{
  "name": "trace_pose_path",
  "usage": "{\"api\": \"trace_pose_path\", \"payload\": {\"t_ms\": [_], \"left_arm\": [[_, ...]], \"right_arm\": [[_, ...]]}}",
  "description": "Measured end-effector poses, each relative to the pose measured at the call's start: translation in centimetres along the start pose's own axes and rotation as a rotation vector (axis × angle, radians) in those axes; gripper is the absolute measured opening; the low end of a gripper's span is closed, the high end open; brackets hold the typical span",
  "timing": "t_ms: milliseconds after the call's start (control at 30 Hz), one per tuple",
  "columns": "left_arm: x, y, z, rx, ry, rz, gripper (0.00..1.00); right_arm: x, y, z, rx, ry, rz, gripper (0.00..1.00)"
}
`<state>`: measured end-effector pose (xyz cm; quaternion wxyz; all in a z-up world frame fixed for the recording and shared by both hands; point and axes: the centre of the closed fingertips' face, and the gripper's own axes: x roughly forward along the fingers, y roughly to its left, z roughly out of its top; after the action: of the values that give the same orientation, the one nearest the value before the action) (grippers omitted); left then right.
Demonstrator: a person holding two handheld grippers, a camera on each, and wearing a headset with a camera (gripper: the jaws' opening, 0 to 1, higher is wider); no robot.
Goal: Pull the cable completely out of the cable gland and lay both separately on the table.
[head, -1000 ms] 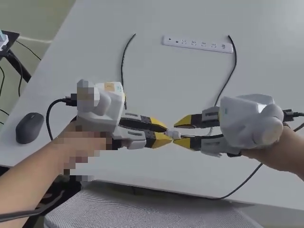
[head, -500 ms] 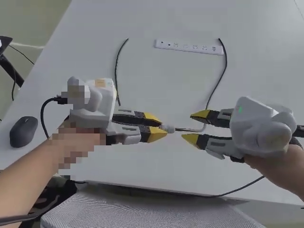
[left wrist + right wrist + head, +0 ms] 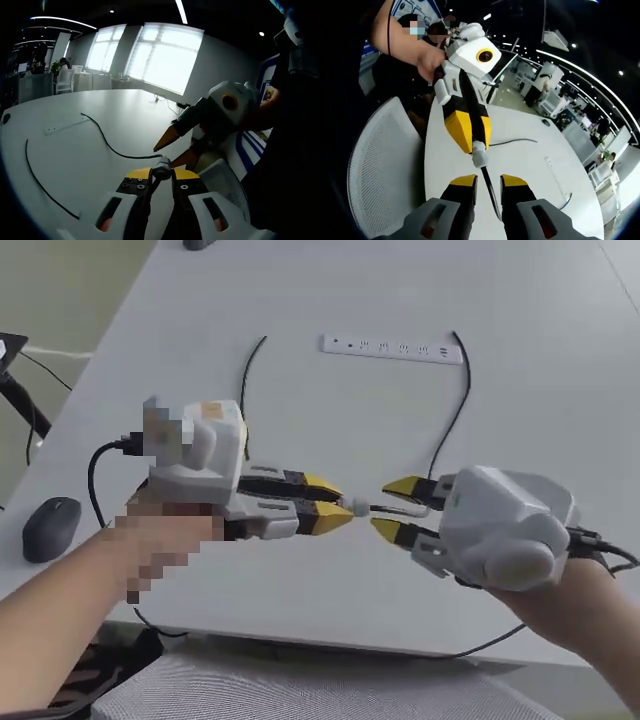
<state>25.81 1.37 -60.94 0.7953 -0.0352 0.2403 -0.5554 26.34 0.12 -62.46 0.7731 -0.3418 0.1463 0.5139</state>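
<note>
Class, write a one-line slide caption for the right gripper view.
Left tongs grip the cable gland; its black cable runs between the open right tongs above the white table.

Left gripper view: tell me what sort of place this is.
Probably an open-plan office: tall windows behind a long white table, a power strip lying on it, and a computer mouse near its edge in the head view.

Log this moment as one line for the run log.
left gripper shut on cable gland | right gripper open, jaws astride cable | cable not yet out of gland
</note>
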Motion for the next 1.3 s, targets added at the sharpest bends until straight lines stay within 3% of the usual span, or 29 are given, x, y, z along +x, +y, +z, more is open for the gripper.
{"api": "trace_pose_path", "payload": {"t_ms": [333,400,733,800,1133,1300], "left_arm": [[0.6,0.4,-0.2,0.02,0.019,-0.004,0.16],[0.7,0.5,-0.2,0.026,0.018,-0.003,0.15],[1.5,1.3,-0.1,0.046,0.022,-0.014,0.15],[1.6,1.4,-0.2,0.048,0.027,-0.02,0.15],[1.9,1.9,0.3,0.059,0.001,-0.023,0.15],[2.0,2.1,0.5,0.055,-0.005,-0.014,0.15]], "right_arm": [[0.1,0.0,-0.1,-0.018,0.016,-0.028,0.03],[0.4,0.1,-0.6,-0.021,0.04,-0.033,0.01],[1.2,-0.6,-1.7,-0.039,0.066,-0.089,0.0],[1.2,-0.6,-1.8,0.033,0.063,-0.08,0.0],[0.8,-2.0,-2.7,0.106,0.061,-0.095,0.0],[0.5,-2.7,-3.5,0.177,0.064,-0.104,0.0]]}}
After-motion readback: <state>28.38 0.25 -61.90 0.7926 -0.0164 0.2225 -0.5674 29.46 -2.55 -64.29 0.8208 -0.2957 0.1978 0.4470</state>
